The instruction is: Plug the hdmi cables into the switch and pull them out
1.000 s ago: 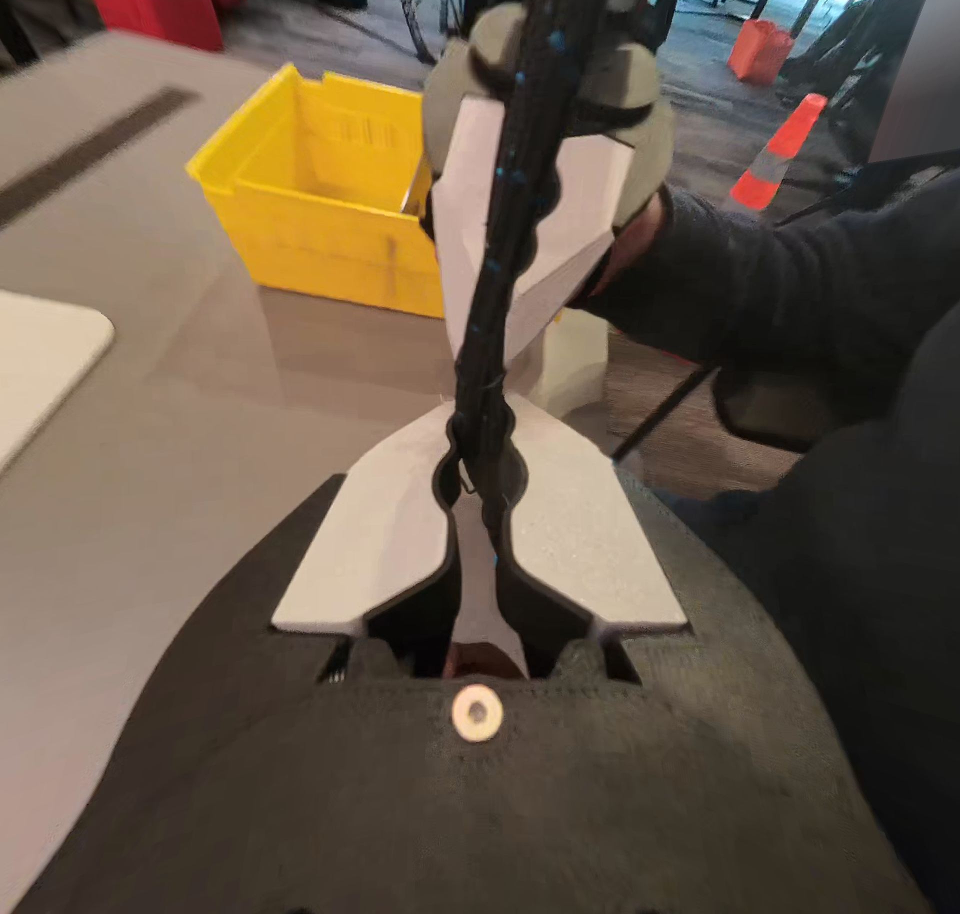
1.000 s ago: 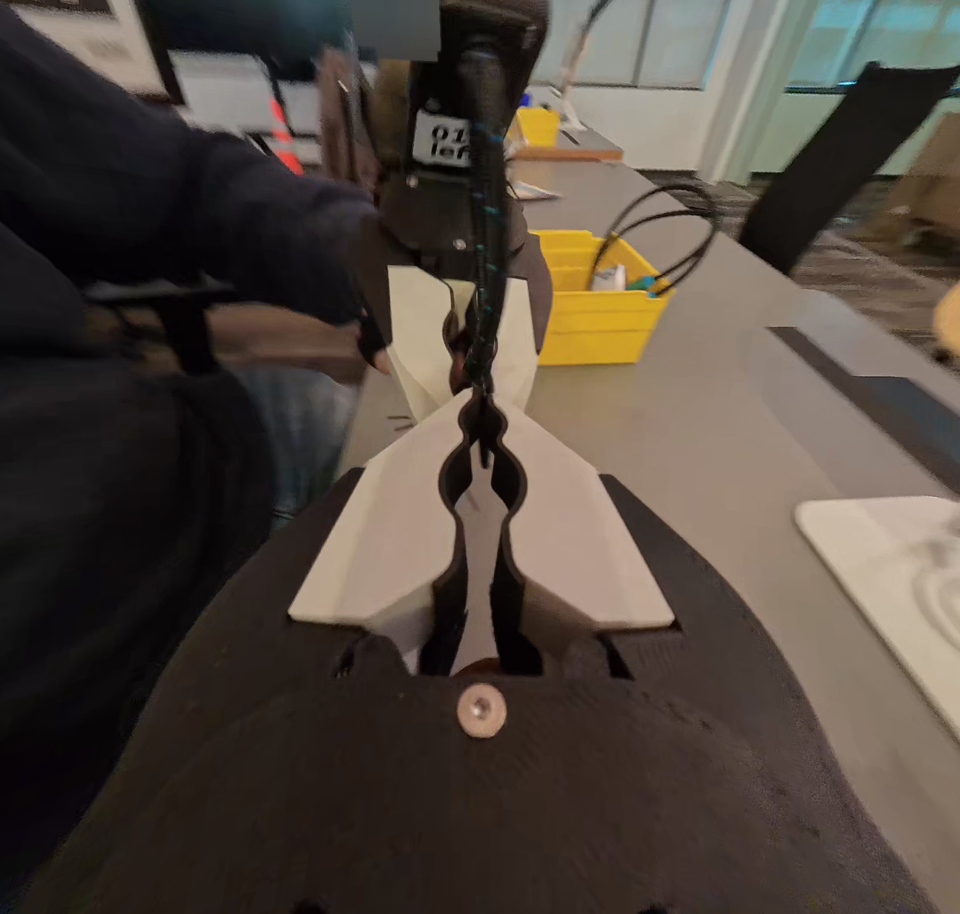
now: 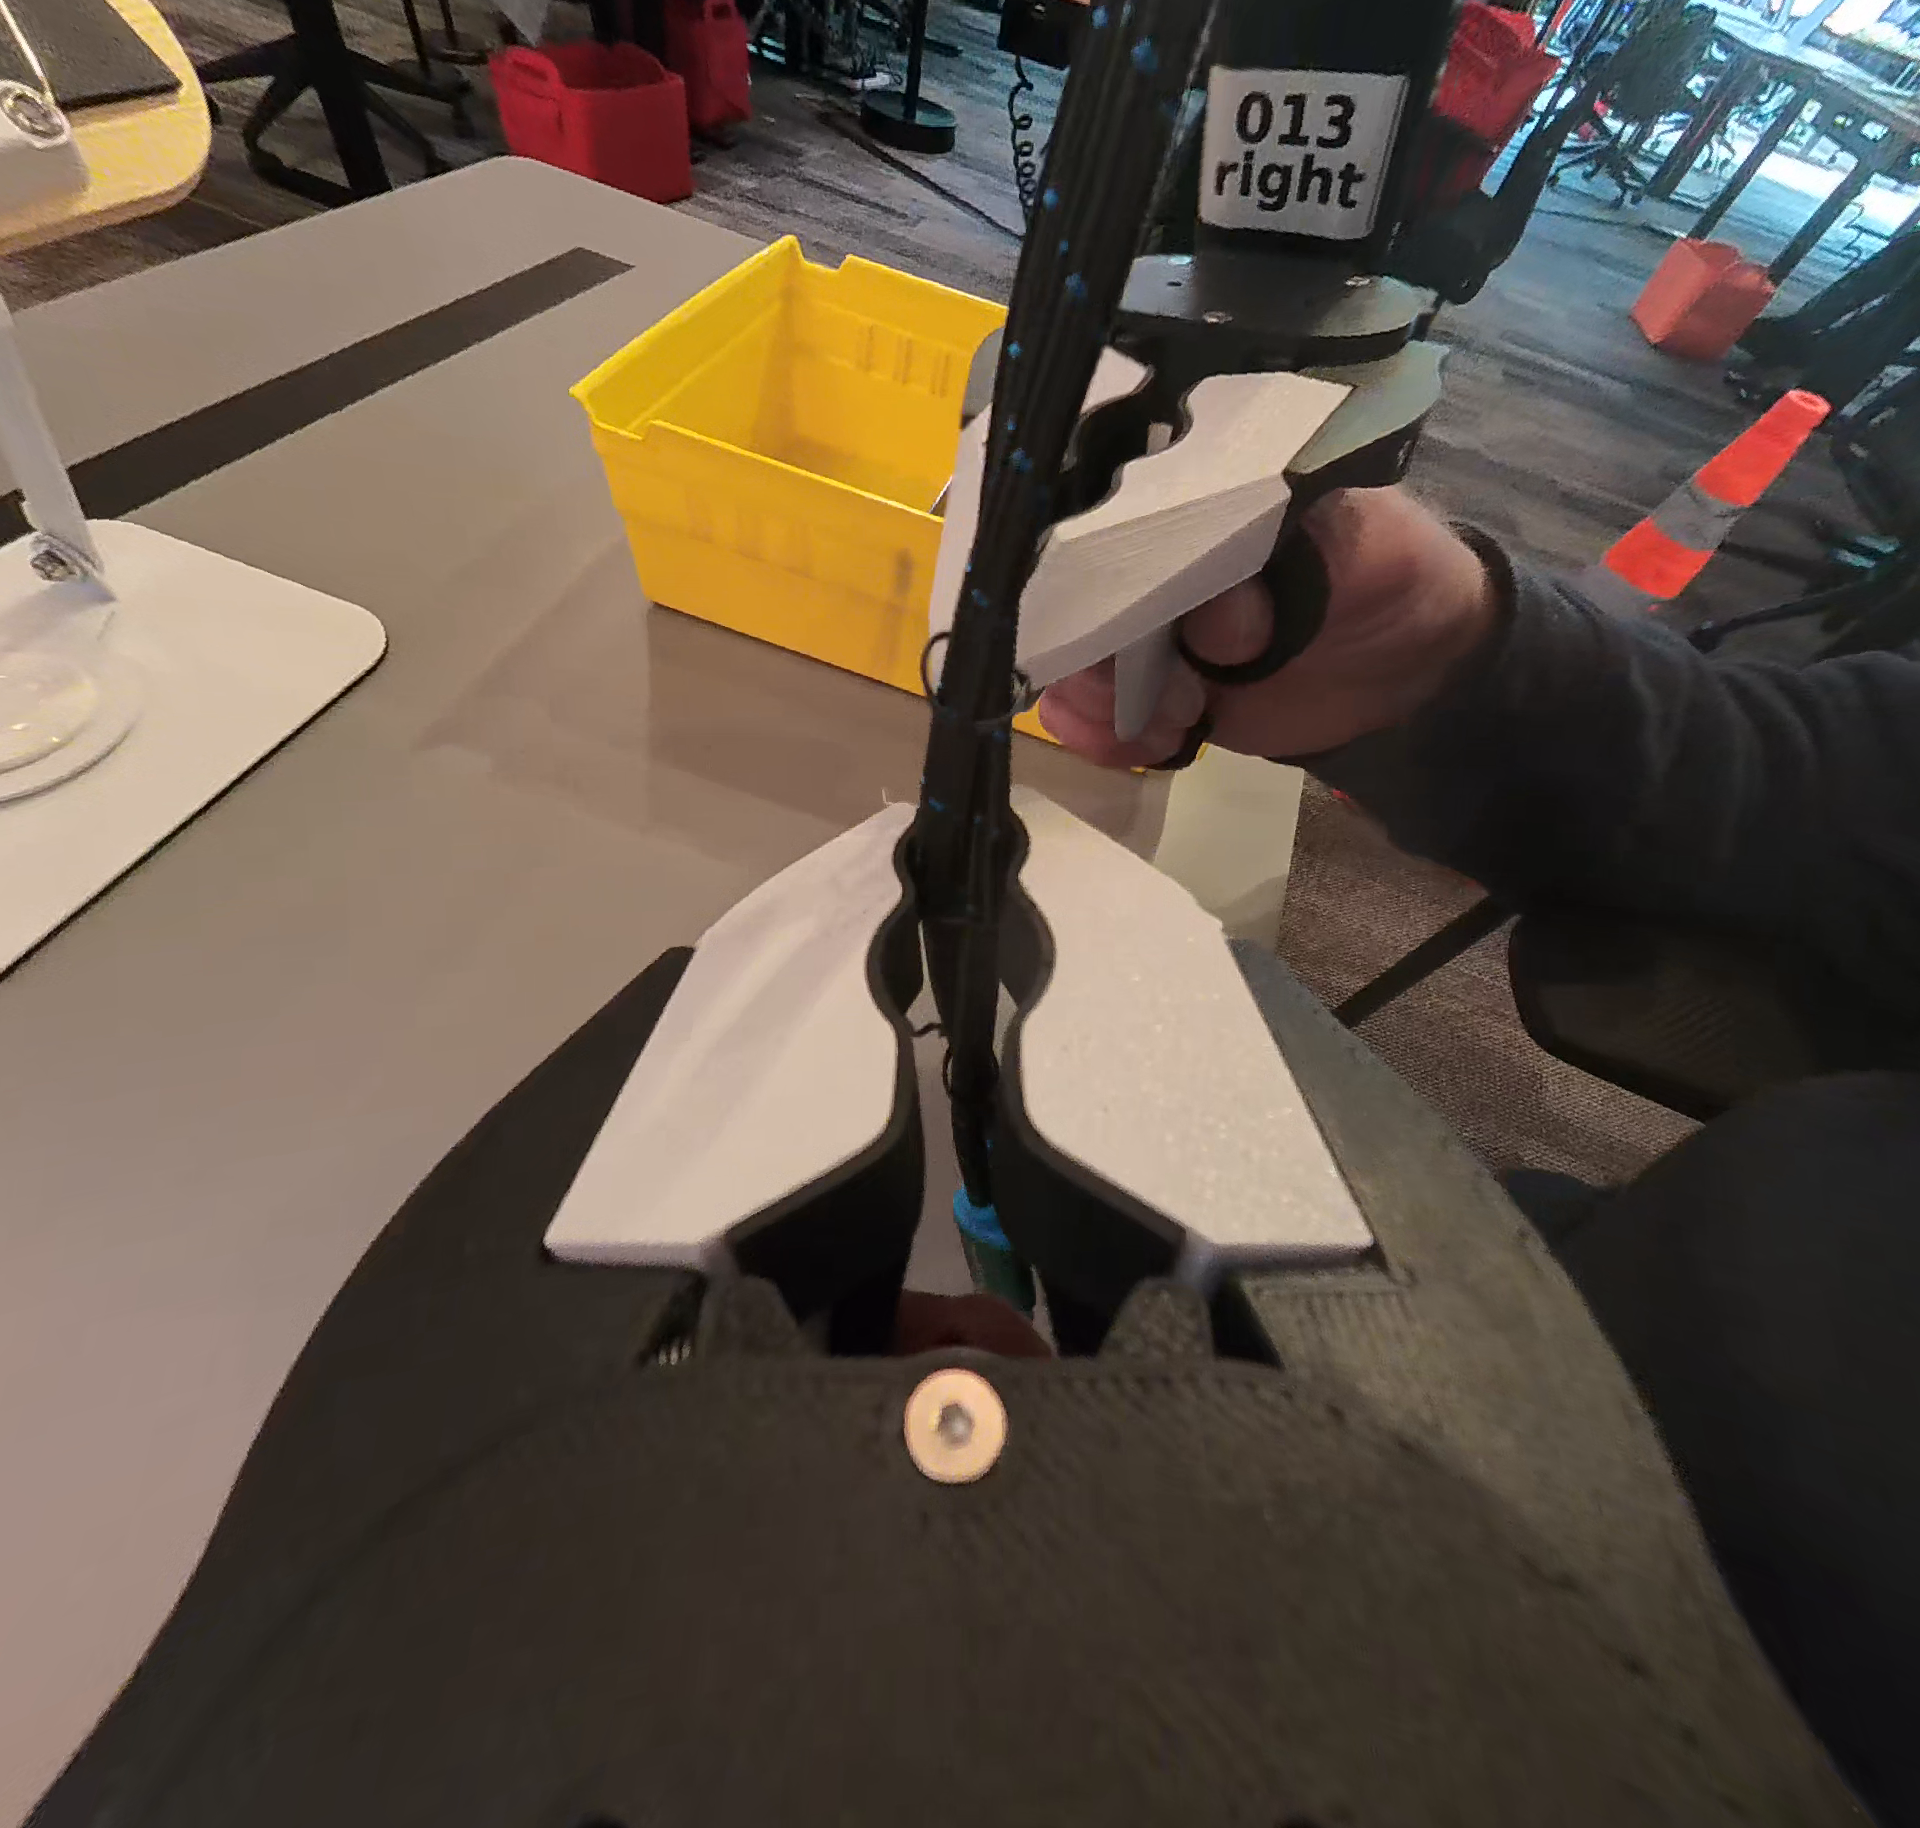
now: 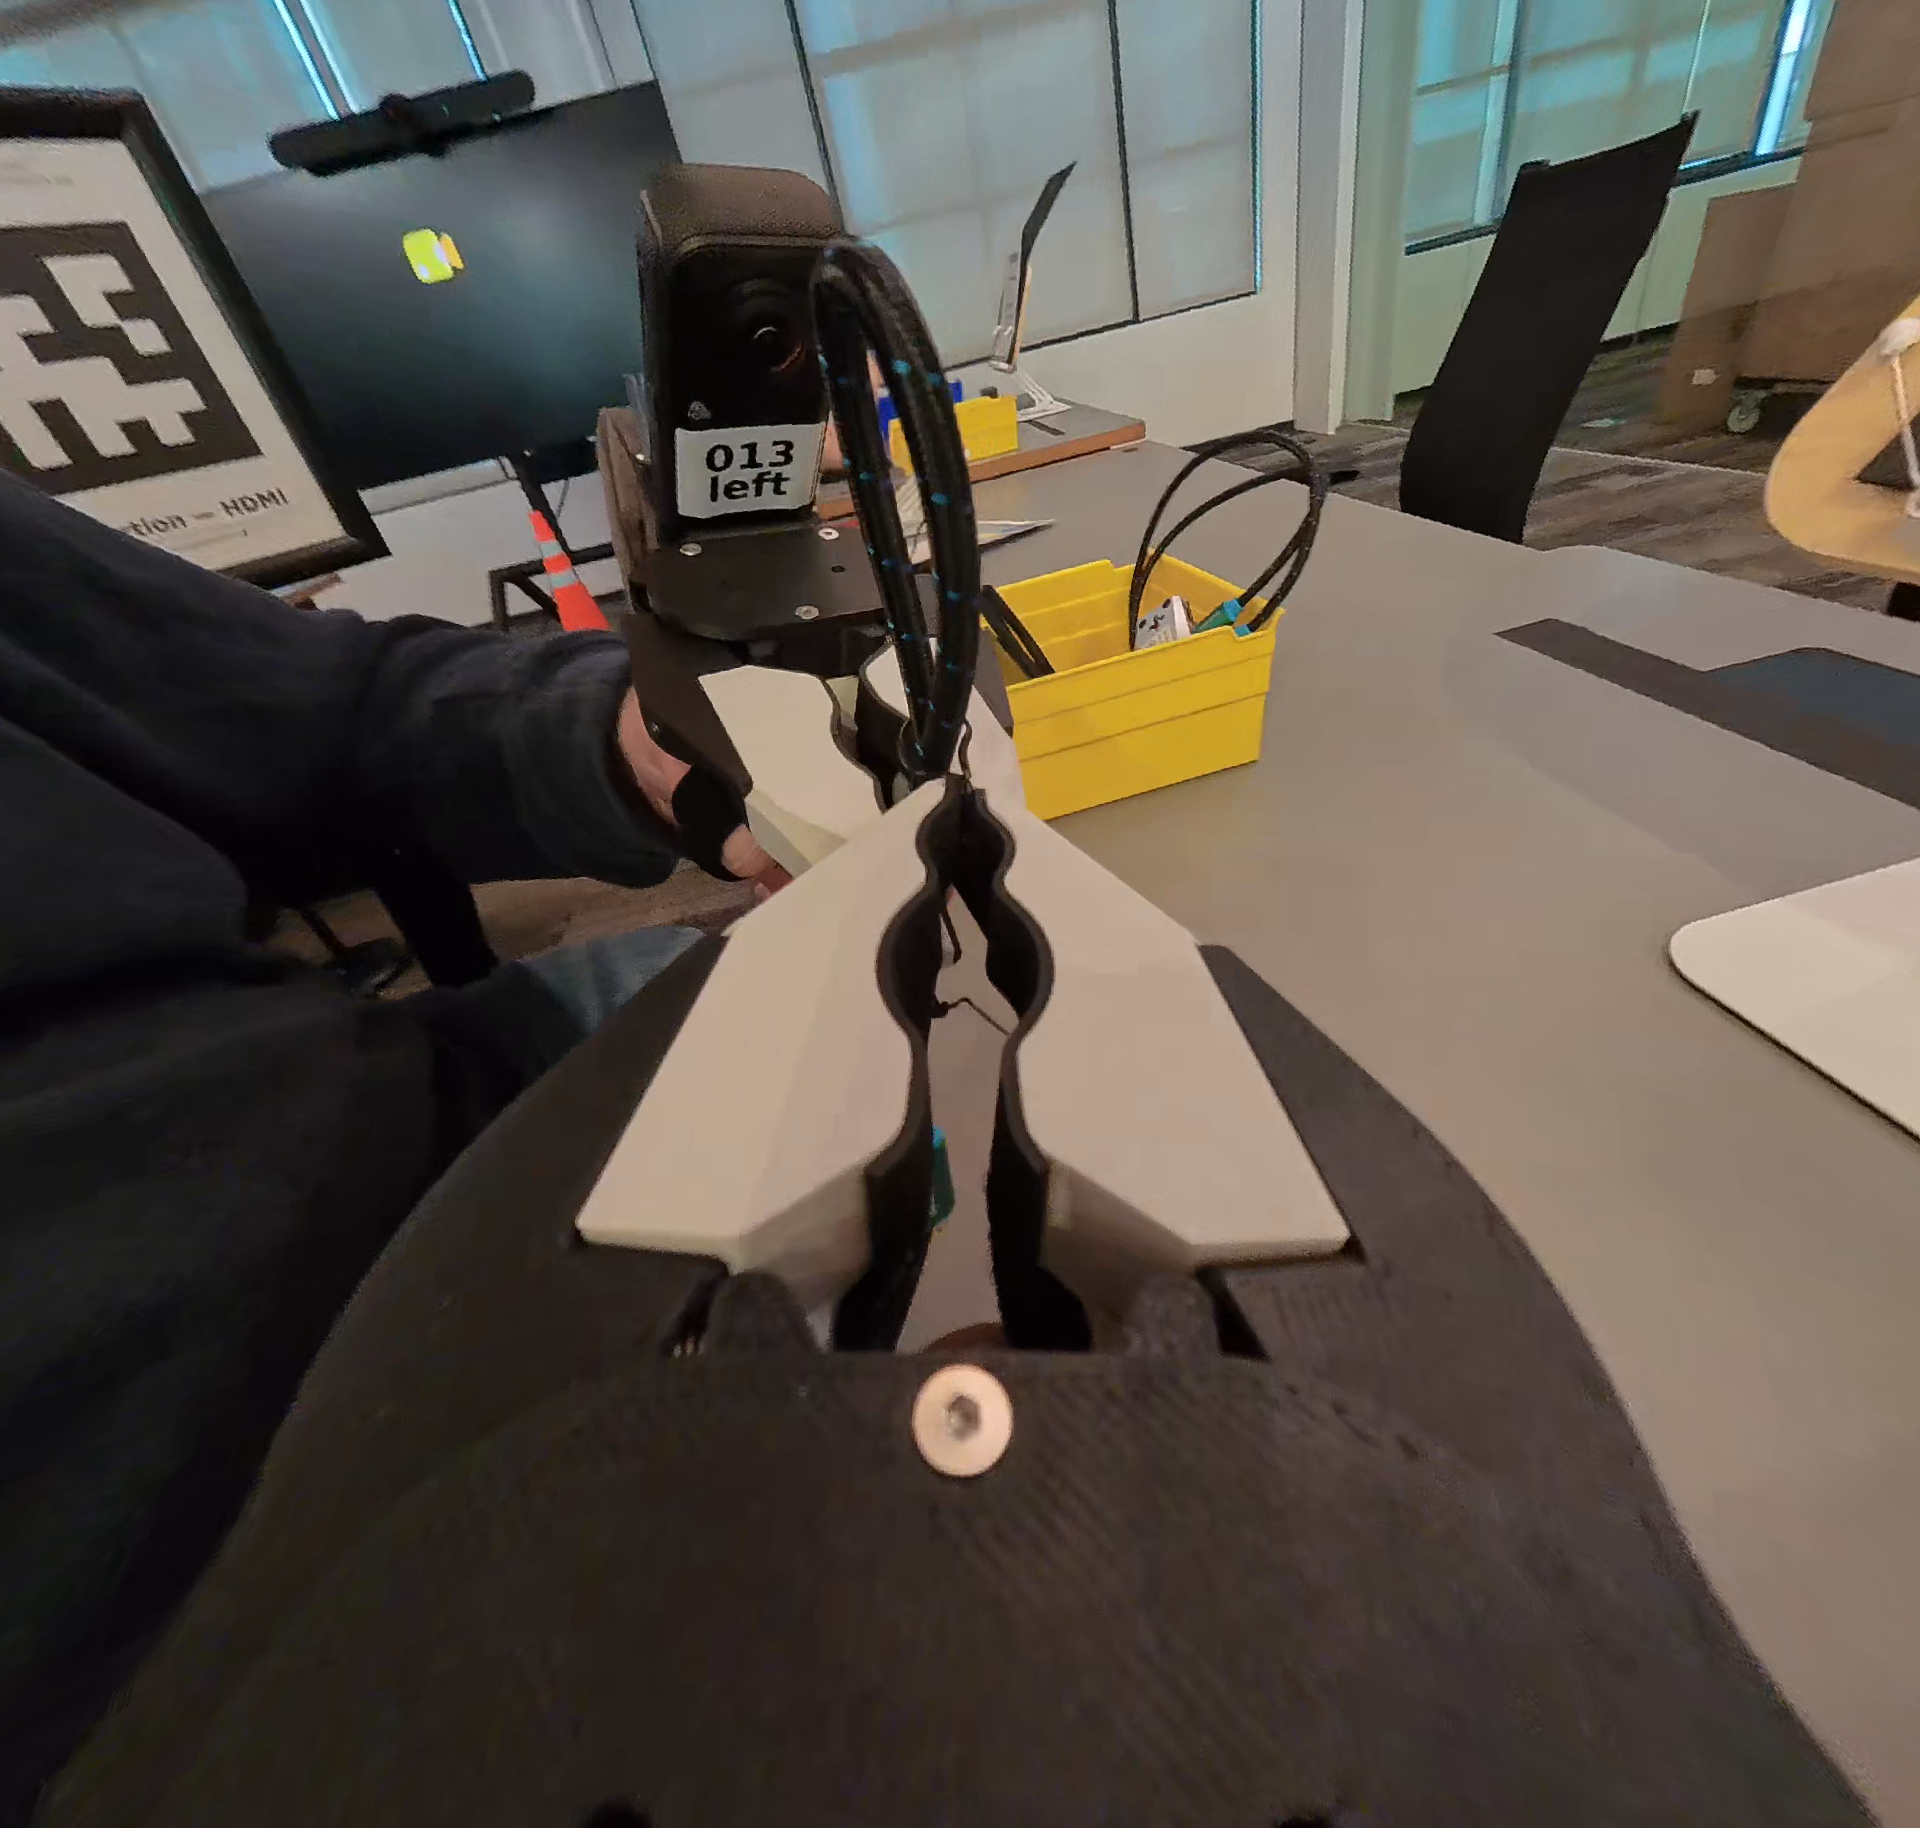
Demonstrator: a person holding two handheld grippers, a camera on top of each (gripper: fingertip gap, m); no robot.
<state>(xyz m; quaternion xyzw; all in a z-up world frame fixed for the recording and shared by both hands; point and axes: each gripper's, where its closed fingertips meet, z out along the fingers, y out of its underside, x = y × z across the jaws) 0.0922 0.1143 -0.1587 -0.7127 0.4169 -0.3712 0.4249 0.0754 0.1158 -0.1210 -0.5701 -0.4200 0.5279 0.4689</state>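
A coiled black HDMI cable (image 3: 1023,396) with blue flecks is bound by thin wire ties and held above the grey table (image 3: 436,843). My left gripper (image 3: 961,833) is shut on the bundle, and a teal plug (image 3: 982,1238) hangs below its fingers. My right gripper (image 4: 961,807) faces the left one, its tips pinched on a thin tie (image 4: 951,947) at the foot of the cable loop (image 4: 914,531). A teal plug (image 4: 940,1186) shows under its left finger. Each gripper shows in the other's view: the right (image 3: 1013,672) and the left (image 4: 883,729).
A yellow bin (image 3: 790,469) stands on the table behind the grippers. In the right wrist view the yellow bin (image 4: 1132,708) holds another black cable (image 4: 1226,521) and a small white box (image 4: 1164,623). A white pad (image 3: 187,656) lies to the side. The table edge and a person's sleeve (image 3: 1662,760) are close. Both grippers' tips are close together, under 4 cm apart.
The two grippers have drawn a little apart and the right one has tilted onto its side. Both still hold the bundle, and more of the cable loop shows.
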